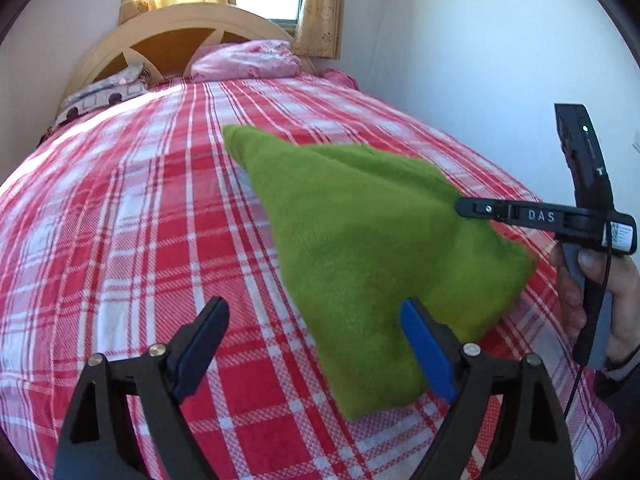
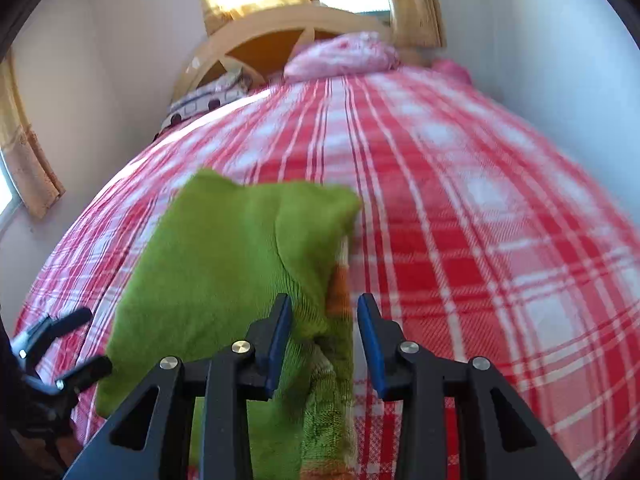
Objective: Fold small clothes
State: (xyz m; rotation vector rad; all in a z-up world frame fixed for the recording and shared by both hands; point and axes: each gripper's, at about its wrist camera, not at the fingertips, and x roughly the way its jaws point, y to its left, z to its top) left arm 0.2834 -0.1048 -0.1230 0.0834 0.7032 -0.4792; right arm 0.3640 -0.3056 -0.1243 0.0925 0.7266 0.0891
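Observation:
A green knitted garment [image 1: 360,240] lies folded on the red-and-white checked bedspread [image 1: 120,220]. In the left wrist view my left gripper [image 1: 312,312] stands wide open low over the bed, its right finger [image 1: 424,344] above the garment's near edge and nothing gripped. The right gripper [image 1: 466,207] shows side-on at the garment's right edge, held by a hand [image 1: 616,300]. In the right wrist view my right gripper [image 2: 325,304] is partly open. The garment's [image 2: 224,264] orange-striped edge lies between its fingers and the pads do not press it. The left gripper [image 2: 86,342] is at the lower left.
A pink pillow [image 1: 244,60] and a patterned pillow [image 1: 100,96] lie against the wooden headboard [image 1: 172,32] at the far end. A white wall [image 1: 480,60] runs along the bed's right side. Curtains [image 1: 320,12] hang at a bright window behind the headboard.

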